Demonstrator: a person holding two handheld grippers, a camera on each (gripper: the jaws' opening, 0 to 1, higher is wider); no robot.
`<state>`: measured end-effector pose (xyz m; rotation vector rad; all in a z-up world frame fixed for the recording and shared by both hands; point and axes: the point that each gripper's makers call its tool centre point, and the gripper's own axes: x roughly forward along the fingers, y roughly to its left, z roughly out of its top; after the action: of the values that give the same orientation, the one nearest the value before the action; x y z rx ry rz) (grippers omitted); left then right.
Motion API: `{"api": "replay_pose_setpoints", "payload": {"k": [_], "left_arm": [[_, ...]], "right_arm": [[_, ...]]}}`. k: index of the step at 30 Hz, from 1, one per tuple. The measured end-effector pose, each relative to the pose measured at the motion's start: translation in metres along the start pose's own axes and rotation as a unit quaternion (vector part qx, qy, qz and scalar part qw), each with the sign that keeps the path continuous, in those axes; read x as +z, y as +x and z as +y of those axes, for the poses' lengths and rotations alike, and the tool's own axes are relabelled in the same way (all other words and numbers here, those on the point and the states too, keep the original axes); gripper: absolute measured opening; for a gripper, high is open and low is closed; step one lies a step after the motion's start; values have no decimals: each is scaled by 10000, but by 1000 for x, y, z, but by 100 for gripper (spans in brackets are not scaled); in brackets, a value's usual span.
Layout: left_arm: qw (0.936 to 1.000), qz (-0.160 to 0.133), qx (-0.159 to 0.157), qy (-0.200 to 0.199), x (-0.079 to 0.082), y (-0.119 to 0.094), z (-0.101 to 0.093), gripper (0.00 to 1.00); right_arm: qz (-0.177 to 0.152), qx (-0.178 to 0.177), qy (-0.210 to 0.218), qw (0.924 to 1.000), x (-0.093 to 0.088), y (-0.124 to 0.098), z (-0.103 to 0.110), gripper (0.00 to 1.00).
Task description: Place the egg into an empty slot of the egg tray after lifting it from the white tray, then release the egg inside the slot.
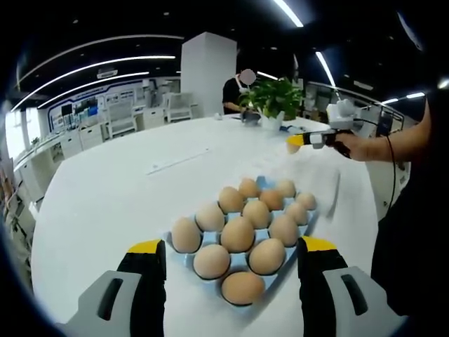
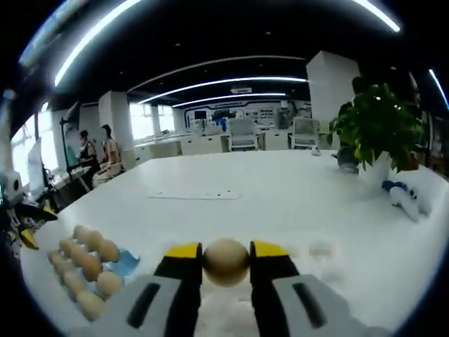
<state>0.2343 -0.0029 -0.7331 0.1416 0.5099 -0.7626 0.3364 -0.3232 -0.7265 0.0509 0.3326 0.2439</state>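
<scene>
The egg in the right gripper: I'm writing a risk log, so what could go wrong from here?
The egg sits between the right gripper tips alone, so squeezing could crack it or it could slip. The blue egg tray looks nearly full, so lowering it could knock neighbouring eggs.

Eggs (image 1: 238, 234) in egg tray (image 1: 280, 268)

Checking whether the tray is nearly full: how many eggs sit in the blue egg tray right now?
12 eggs fill the blue egg tray: three rows of four, in the left gripper view. One more egg is held by the right tool.
</scene>
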Motion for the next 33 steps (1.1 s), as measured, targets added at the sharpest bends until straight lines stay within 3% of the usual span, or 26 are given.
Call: {"api": "replay_pose_setpoints", "payload": {"k": [8,19,24,33], "left_arm": [[10000,-10,0,9,1,0,1,76],[10000,-3,2,0,-1,0,1,76],[10000,-14,-3,2,0,0,0,76],[10000,8,9,-15,0,-1,-1,76]], "right_arm": [[116,644,-159,9977,-3,13,50,26],[306,1289,-348,9906,-16,23,98,26],[399,1540,-527,9859,-21,27,118,26],[469,1809,-709,9798,-23,34,134,26]]}}
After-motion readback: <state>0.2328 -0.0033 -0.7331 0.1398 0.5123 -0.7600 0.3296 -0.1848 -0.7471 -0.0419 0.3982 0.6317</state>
